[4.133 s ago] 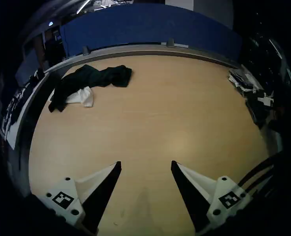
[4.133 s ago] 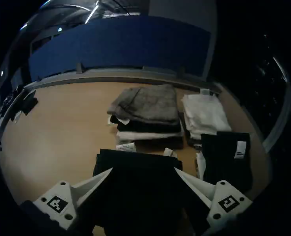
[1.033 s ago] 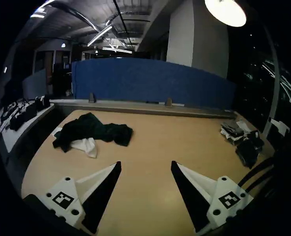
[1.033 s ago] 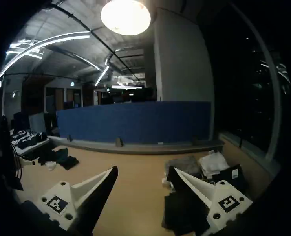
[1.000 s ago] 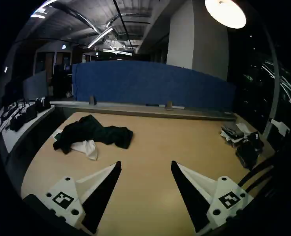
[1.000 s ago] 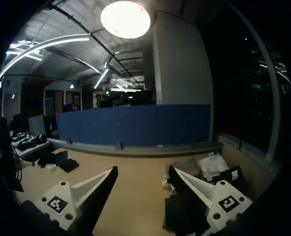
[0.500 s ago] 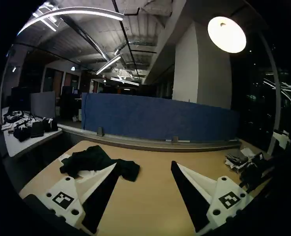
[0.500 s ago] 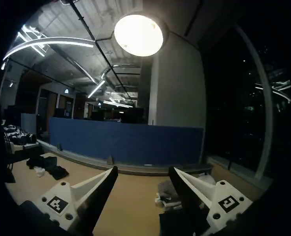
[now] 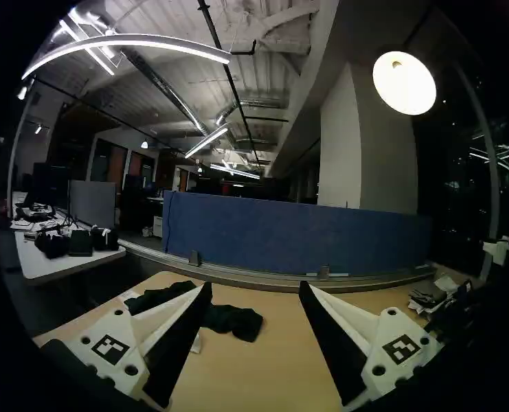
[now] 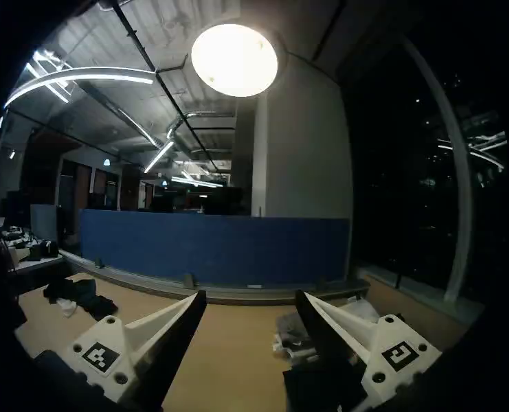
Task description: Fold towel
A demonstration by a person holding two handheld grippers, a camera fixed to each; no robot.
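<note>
Both tongs are empty & wide open: left tongs (image 9: 254,284) and right tongs (image 10: 251,293) each have jaws spread w/ nothing btwn them. They aim out across the room more than down at the table (image 9: 275,378). Prob. a carrying pose, not a working one, since no cloth is w/in reach of either. The towel to fold next looks to be in the crumpled dark heap (image 9: 235,321), lying loose on the table ahead of the left tongs, partly hidden behind its left finger. A bit of white cloth (image 9: 195,342) peeks out beside it. The heap also sits far off to the left in the right gripper view. Folded stacks (image 10: 292,336) sit at the opposite end, just ahead of the right tongs, likely kept apart so done & undone pieces don't mix. A blue partition (image 9: 288,240) backs the table's far edge. Step in hand, I'd judge: going for the heap, jaws open ready to pinch a corner.
</note>
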